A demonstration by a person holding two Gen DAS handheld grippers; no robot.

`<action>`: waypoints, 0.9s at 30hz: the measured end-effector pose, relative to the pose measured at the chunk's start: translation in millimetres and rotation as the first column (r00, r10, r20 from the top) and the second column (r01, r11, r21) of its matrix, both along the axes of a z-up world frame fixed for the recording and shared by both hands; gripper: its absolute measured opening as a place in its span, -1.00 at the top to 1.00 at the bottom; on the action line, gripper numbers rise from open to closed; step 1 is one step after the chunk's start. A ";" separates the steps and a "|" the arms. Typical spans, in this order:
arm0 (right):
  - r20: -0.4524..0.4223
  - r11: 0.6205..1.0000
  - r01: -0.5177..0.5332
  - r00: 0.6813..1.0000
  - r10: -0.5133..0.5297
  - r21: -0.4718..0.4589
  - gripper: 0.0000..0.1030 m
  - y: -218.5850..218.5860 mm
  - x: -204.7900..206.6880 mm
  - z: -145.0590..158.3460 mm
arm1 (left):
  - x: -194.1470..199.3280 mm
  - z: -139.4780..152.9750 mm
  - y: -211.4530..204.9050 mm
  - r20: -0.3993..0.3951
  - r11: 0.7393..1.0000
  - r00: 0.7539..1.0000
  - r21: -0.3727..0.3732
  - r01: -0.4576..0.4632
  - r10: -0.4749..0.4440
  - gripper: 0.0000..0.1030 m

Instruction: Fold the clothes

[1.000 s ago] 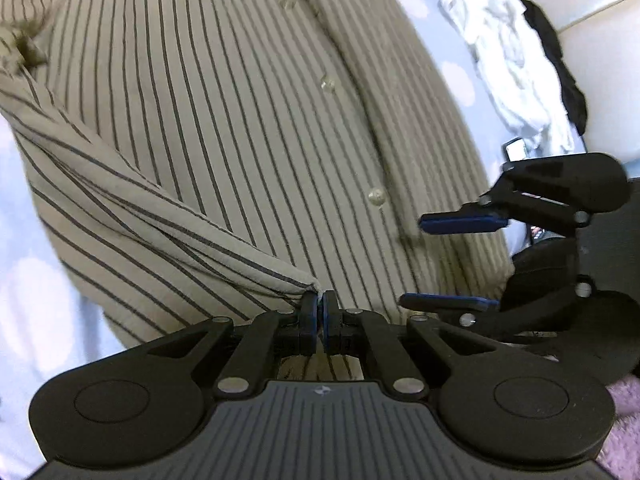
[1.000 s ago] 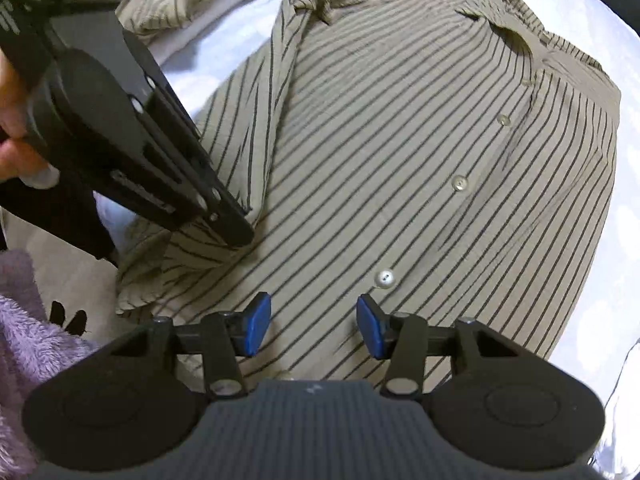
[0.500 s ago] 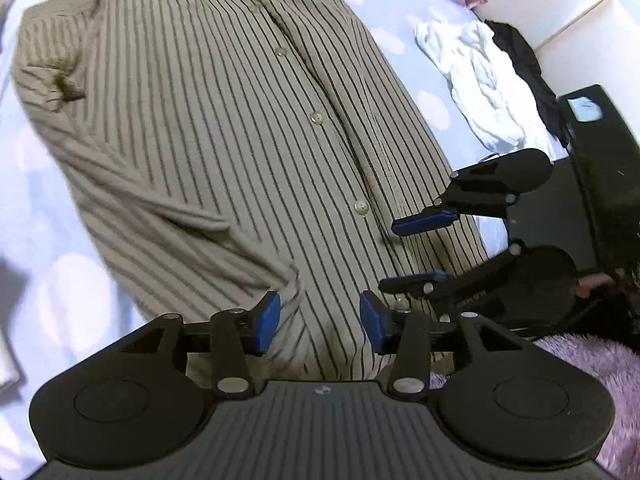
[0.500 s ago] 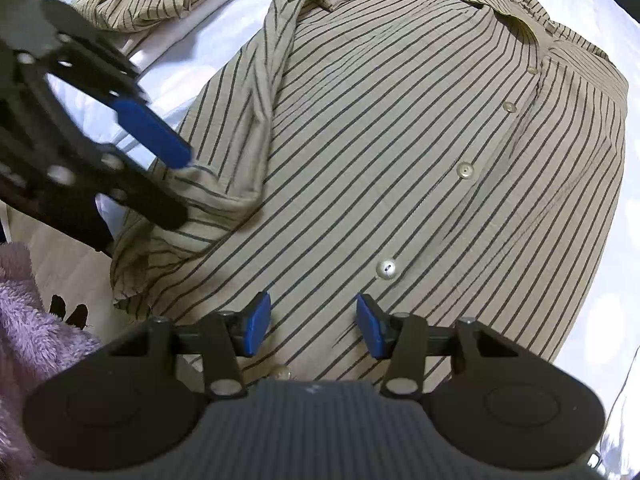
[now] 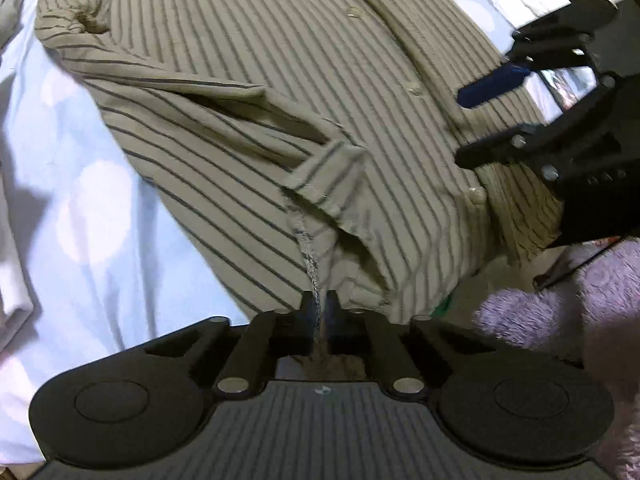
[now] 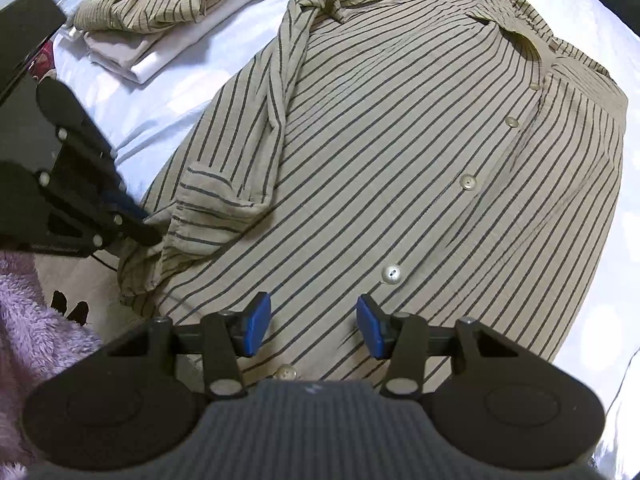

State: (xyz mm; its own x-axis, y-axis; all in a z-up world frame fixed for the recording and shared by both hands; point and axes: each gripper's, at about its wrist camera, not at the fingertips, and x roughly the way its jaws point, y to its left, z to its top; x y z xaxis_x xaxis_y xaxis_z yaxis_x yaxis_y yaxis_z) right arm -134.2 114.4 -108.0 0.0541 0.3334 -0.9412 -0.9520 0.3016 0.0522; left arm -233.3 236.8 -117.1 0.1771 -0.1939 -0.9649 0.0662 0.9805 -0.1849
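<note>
Striped shirt [image 6: 400,152] lies front up, buttoned, on the pale bedding [image 5: 80,200], collar at 1 o'clock in the right view. One sleeve [image 6: 280,92] is already laid in over the body; the side and cross folds appear left to do. Folded clothes [image 6: 160,20] sit stacked at 11 o'clock. Left claw [image 5: 320,308]: jaws closed, pinching the shirt's hem edge at its tips, cloth running off toward 12 o'clock. Right claw [image 6: 312,326]: jaws about half open, nothing gripped, poised over the lower placket; shirt extends from its tips toward 12 o'clock.
</note>
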 end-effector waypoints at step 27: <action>-0.311 0.963 0.258 0.924 -0.222 0.078 0.27 3.5 27.0 -5.8 | 7.7 33.1 18.5 -0.036 0.994 0.999 -0.102 0.032 -0.036 0.62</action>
State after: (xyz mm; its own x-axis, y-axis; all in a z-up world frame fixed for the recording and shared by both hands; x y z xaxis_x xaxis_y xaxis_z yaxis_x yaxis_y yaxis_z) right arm -107.3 117.9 -113.9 -0.1296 0.4526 -0.8823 -0.7874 0.4938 0.3689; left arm -225.7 255.2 -84.0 0.1329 -0.2966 -0.9457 0.0902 0.9538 -0.2865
